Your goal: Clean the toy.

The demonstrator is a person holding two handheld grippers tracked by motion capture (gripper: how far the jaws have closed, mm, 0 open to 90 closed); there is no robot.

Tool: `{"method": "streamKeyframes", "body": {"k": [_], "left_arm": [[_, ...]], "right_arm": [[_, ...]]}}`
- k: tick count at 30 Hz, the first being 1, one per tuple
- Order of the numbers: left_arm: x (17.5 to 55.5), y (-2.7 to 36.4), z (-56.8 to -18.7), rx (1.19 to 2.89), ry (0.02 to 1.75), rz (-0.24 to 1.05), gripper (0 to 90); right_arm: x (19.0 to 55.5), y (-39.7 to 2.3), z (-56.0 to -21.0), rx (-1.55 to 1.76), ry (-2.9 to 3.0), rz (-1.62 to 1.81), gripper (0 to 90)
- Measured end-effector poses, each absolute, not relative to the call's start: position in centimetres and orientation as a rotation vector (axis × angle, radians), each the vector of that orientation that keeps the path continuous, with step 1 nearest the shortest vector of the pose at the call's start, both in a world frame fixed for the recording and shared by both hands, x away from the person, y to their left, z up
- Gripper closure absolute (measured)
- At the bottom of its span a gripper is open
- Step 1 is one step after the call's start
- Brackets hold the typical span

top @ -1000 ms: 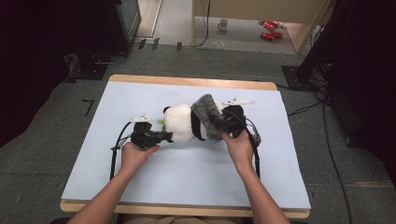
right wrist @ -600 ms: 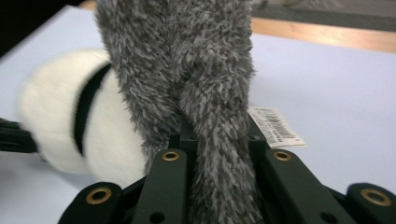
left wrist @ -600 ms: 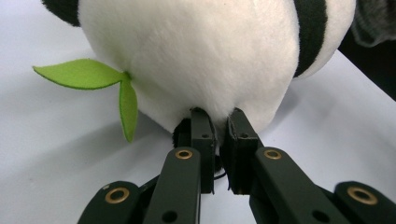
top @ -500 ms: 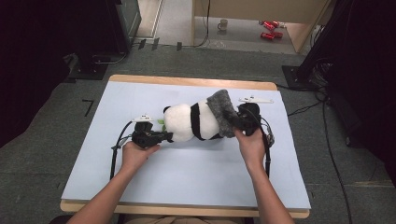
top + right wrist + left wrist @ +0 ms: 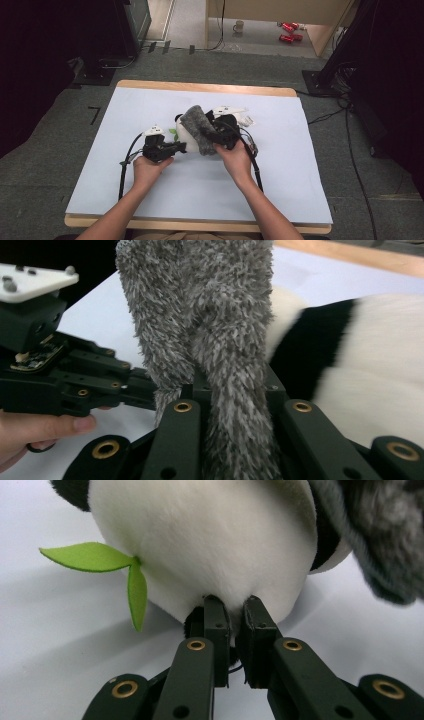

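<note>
Dressing plush panda (image 5: 186, 131) in grey fuzzy sock (image 5: 197, 130), mid-table on white sheet (image 5: 300, 170).

- Left gripper (image 5: 179, 146): jaws pinched shut on white plush at panda's left end; anchors toy.
- Right gripper (image 5: 212, 138): jaws clamped on sock fabric (image 5: 220, 390).
- Step advice: keep left pinch firm, draw sock leftward along body, keep cuff spread, avoid snagging green leaf (image 5: 102, 565).
- Panda lies on side, long axis left-right; sock stands obliquely, cuff far-left.
</note>
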State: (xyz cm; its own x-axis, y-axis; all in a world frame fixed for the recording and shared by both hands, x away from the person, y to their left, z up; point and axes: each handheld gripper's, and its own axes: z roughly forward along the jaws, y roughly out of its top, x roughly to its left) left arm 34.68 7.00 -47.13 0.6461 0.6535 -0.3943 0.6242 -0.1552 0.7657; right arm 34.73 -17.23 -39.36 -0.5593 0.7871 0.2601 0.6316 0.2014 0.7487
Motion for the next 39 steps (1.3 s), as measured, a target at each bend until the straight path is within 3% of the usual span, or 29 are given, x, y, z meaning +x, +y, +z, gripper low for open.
{"method": "streamKeyframes", "body": {"k": [6,11,39], "left_arm": [[34.5,7.0,-47.2,1.849,1.024,0.047,83.9],[34.7,7.1,-47.2,1.848,1.021,0.031,84.0],[37.4,7.7,-46.4,1.906,0.983,-0.033,80.9]], "right_arm": [[34.6,-15.1,-40.4,1.327,2.354,1.256,76.9],[34.9,-15.9,-40.6,1.329,2.340,1.223,76.4],[35.0,-27.0,-38.8,1.554,2.100,1.218,76.6]]}}
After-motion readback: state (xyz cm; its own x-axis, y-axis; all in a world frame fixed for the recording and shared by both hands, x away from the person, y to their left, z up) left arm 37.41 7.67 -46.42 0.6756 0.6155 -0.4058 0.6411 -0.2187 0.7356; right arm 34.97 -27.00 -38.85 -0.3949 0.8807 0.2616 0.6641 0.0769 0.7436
